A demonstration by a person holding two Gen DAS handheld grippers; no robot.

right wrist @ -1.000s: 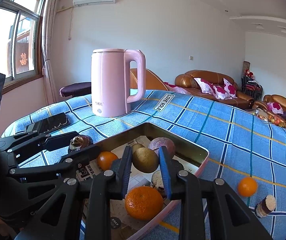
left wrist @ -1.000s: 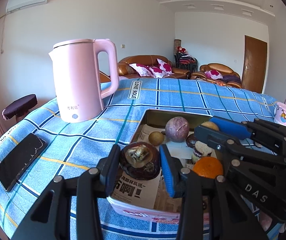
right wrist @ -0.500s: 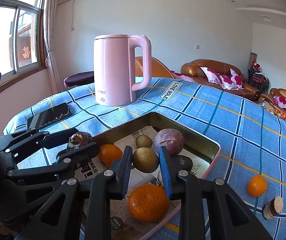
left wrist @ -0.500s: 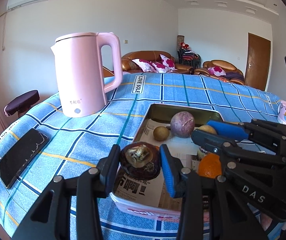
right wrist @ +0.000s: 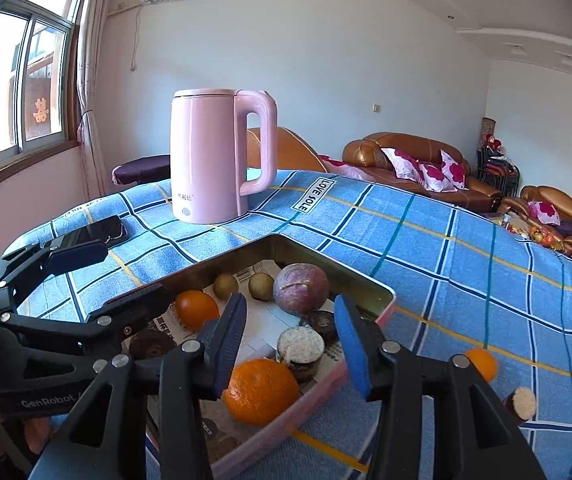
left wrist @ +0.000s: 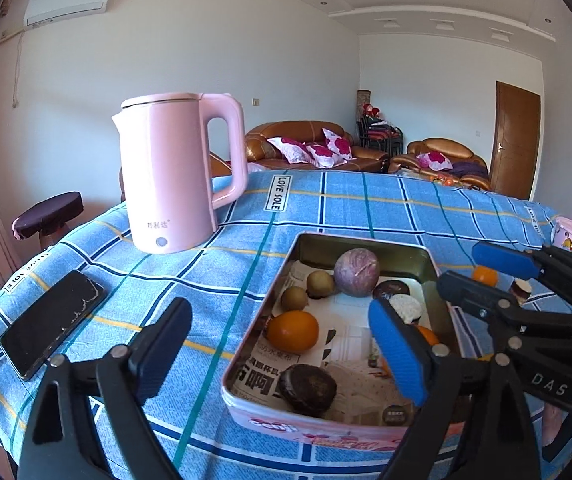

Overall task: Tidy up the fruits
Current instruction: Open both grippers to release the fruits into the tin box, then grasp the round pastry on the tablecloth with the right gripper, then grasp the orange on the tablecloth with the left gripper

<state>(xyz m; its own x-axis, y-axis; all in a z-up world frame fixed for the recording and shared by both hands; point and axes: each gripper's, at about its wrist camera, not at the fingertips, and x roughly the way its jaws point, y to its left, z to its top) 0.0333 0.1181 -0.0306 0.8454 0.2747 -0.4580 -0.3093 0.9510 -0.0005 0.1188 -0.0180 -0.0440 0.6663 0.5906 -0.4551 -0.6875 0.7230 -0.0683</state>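
Grippers, left gripper [left wrist: 282,344] and right gripper [right wrist: 290,340], tilt down over tin [left wrist: 369,241], jaws opening, empty.

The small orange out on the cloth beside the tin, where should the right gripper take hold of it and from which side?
Grip the small orange across its widest middle, coming down from above with one of the jaws on each side. It is round, so any pair of opposite sides serves. It sits free on the tablecloth, apart from the cut fruit nearby and the tin.
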